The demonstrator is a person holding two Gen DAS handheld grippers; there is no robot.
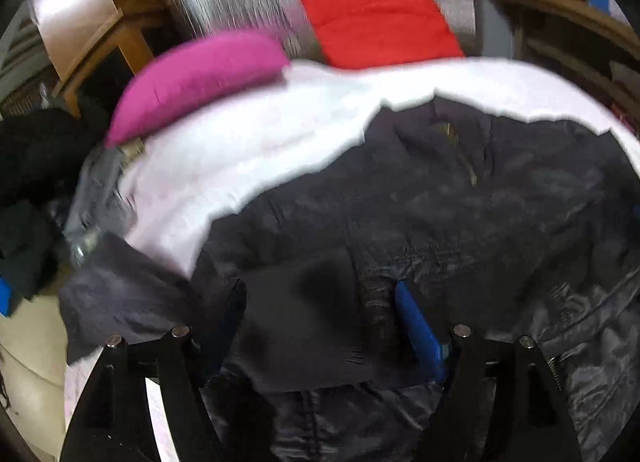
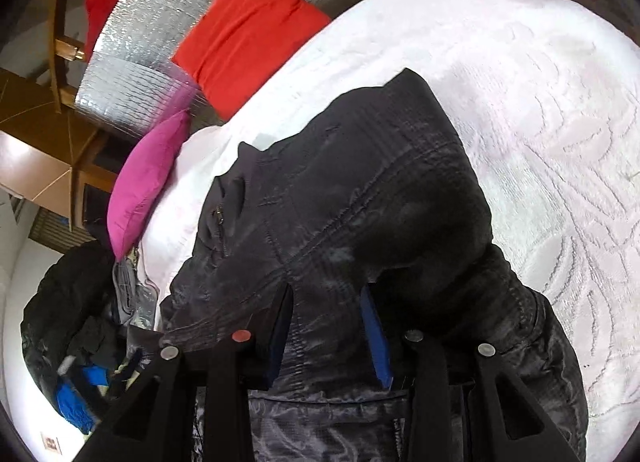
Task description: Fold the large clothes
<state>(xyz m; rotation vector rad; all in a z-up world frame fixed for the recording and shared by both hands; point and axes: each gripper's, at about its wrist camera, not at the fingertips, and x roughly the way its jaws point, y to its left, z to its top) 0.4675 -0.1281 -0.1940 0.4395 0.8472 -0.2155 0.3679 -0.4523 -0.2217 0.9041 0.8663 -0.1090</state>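
Left wrist view is motion-blurred throughout; edges of the pink pillow (image 1: 196, 78) and red cushion (image 1: 380, 18) smear. The black jacket (image 1: 440, 214) runs off the lower and right frame edges; full outline not visible. Left gripper (image 1: 320, 294): left fingertip lost against dark fabric, so grip state unreadable. Right gripper (image 2: 326, 298): fabric bunches over both fingertips, contact hidden. Jacket (image 2: 360, 190) covers part of the bed (image 2: 540, 102). The dark clothes pile (image 2: 72, 314) contents are indistinct.

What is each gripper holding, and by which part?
Neither shows a firm hold: both sets of jaws stand apart over the black jacket, left gripper, right gripper.
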